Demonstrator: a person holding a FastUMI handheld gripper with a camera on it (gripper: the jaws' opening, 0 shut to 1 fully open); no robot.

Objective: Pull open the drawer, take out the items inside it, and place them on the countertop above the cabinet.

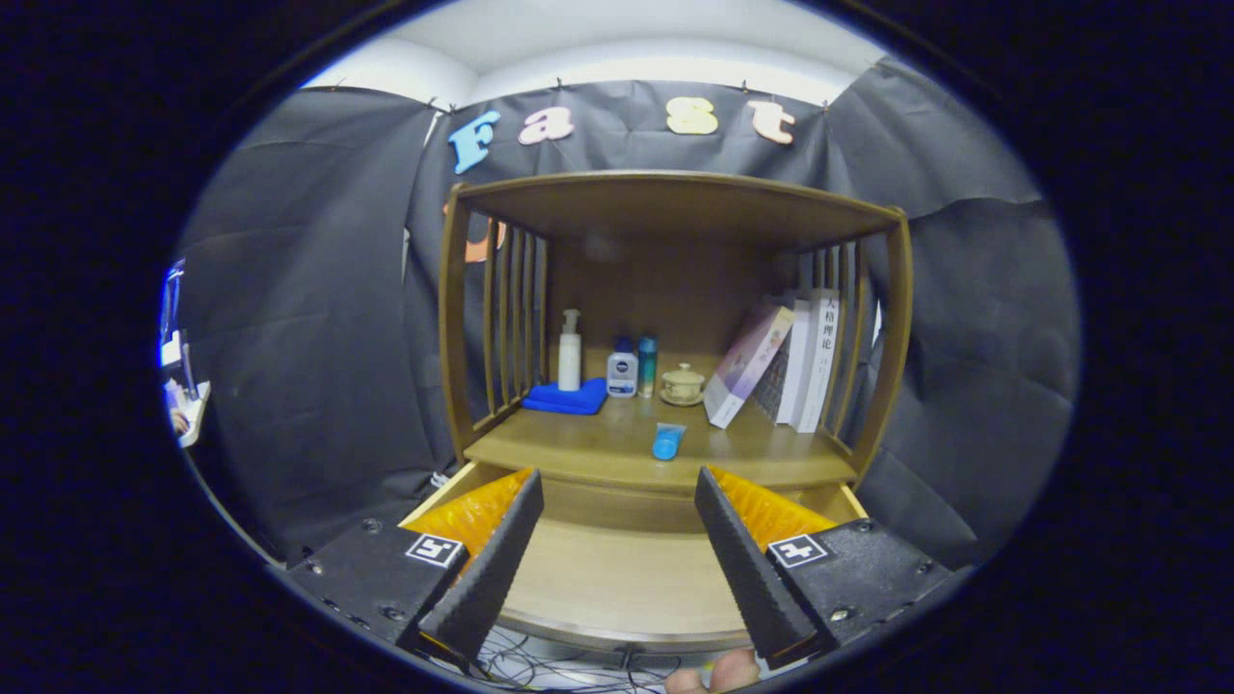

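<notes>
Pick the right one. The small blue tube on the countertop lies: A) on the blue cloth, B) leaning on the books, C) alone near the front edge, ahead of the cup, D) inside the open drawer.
C: the blue tube lies flat on the bare countertop, apart from cup and cloth, beyond the open gripper.

The gripper (619, 506) has two wedge-shaped fingers (487, 573) with ribbed inner faces, spread apart. Each sits on a dark block with small screws and a square black-and-white marker on top. Fingertips (718, 675) of the person's hand show nearest

Recording booth, black cloth walls (318, 318), wooden cabinet (675, 207), toiletries, books (800, 361)
</notes>
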